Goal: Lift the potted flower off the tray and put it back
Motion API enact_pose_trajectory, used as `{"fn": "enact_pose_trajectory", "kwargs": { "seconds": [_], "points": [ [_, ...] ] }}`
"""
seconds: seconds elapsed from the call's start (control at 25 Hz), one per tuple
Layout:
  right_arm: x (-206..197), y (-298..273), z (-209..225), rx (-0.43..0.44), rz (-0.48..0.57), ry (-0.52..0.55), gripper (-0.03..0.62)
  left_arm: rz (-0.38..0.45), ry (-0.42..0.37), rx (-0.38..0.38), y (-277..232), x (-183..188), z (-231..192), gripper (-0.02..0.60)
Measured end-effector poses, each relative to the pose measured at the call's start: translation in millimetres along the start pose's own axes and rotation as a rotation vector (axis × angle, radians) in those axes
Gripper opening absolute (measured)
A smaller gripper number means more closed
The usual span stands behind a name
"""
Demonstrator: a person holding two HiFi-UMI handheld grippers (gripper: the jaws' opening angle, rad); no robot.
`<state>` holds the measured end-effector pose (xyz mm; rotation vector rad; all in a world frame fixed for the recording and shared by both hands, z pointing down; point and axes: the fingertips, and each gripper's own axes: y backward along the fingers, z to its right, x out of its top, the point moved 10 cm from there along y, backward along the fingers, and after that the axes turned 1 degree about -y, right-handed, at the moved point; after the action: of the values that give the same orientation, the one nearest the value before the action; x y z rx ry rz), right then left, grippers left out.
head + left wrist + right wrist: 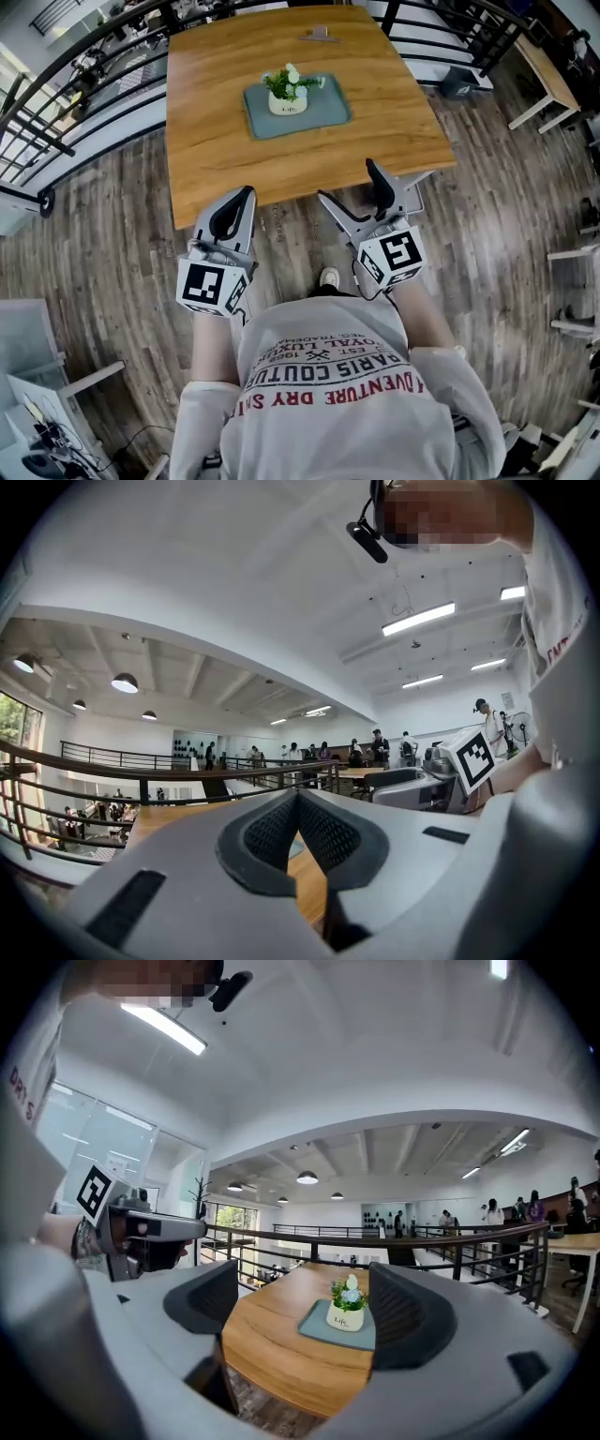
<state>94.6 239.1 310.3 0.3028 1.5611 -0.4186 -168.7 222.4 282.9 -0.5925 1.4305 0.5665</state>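
Note:
A small white pot of green and white flowers (pixel 287 94) stands upright on a teal tray (pixel 323 111) in the middle of a wooden table (pixel 216 141). Both grippers hang over the floor short of the table's near edge, apart from the pot. My left gripper (pixel 246 193) has its dark pads meeting at the tips with nothing between them; the left gripper view shows the same (pixel 298 797). My right gripper (pixel 352 192) stands wide open and empty. In the right gripper view the potted flower (pixel 347 1309) and tray (pixel 314 1326) appear far ahead between the spread jaws (pixel 305 1307).
A small flat object (pixel 319 36) lies at the table's far edge. Black railings (pixel 56 103) run behind and left of the table. Benches and tables (pixel 548 75) stand to the right. The person's shoe (pixel 329 277) is on the wood floor below the grippers.

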Motion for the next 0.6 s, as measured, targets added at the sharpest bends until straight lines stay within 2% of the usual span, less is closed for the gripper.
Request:
{"fn": "enact_pose_trajectory", "kwargs": {
  "seconds": [0.24,0.6],
  "points": [
    [-2.1,-21.8,66.2,0.118,-0.027,0.011,0.422,-0.017,0.009,0.067,-54.4,3.0,18.1,0.012],
    [-23.7,-86.7,131.0,0.242,-0.132,0.031,0.422,-0.118,0.039,0.135,-102.9,-18.6,2.3,0.012]
  ]
}}
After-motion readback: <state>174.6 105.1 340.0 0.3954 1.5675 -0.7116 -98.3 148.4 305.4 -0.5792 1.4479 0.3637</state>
